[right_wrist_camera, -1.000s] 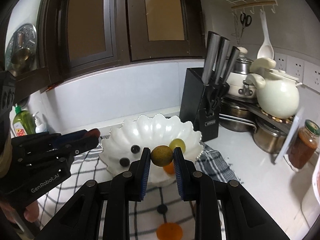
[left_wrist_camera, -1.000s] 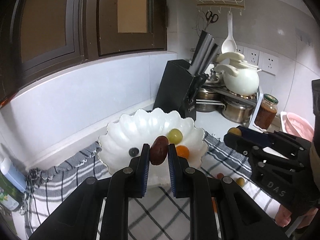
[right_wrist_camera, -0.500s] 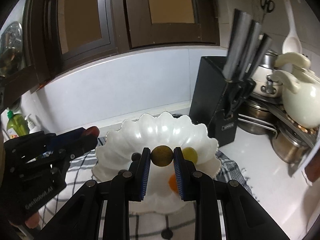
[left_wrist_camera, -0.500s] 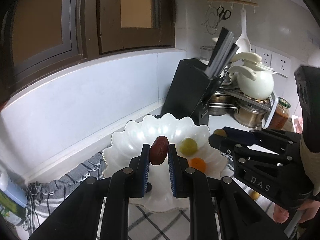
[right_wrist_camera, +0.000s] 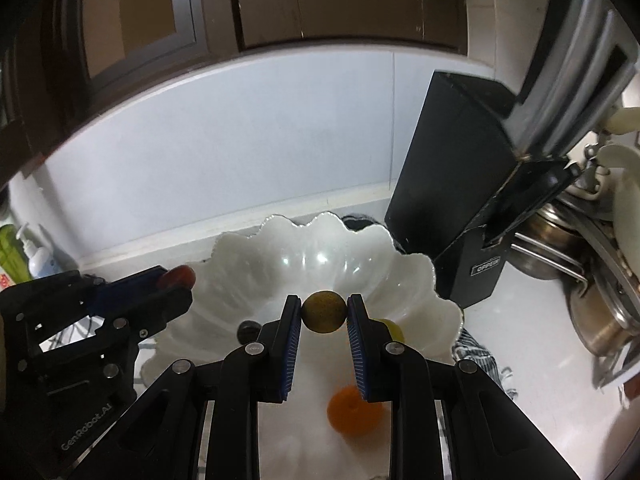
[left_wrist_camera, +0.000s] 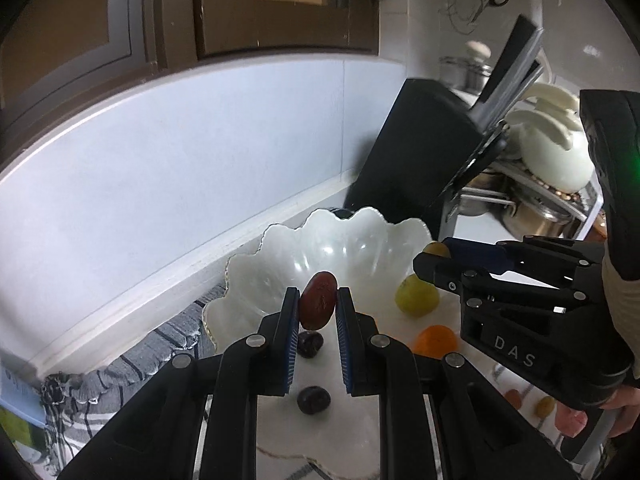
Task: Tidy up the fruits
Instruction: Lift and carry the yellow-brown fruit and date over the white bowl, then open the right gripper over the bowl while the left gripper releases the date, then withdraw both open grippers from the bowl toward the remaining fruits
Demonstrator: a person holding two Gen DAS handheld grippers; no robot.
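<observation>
Left gripper (left_wrist_camera: 318,307): pinching a reddish-brown date (left_wrist_camera: 317,305) above the white scalloped bowl (left_wrist_camera: 362,248). Right gripper (right_wrist_camera: 324,312): clamped on a round olive-green fruit (right_wrist_camera: 324,311) over the same bowl. In bowl: green grape (left_wrist_camera: 416,296), orange fruit (right_wrist_camera: 354,410), two dark berries (left_wrist_camera: 313,399). Beneath: striped cloth (left_wrist_camera: 168,354) on white counter (right_wrist_camera: 532,340). Behind: black knife block (right_wrist_camera: 460,200), pots (right_wrist_camera: 604,320), pale blue backsplash (right_wrist_camera: 240,160), dark wooden cabinets (right_wrist_camera: 256,4).

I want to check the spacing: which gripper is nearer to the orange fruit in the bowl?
Right. The right gripper hangs almost directly above the orange fruit; the left gripper is off to its left.
</observation>
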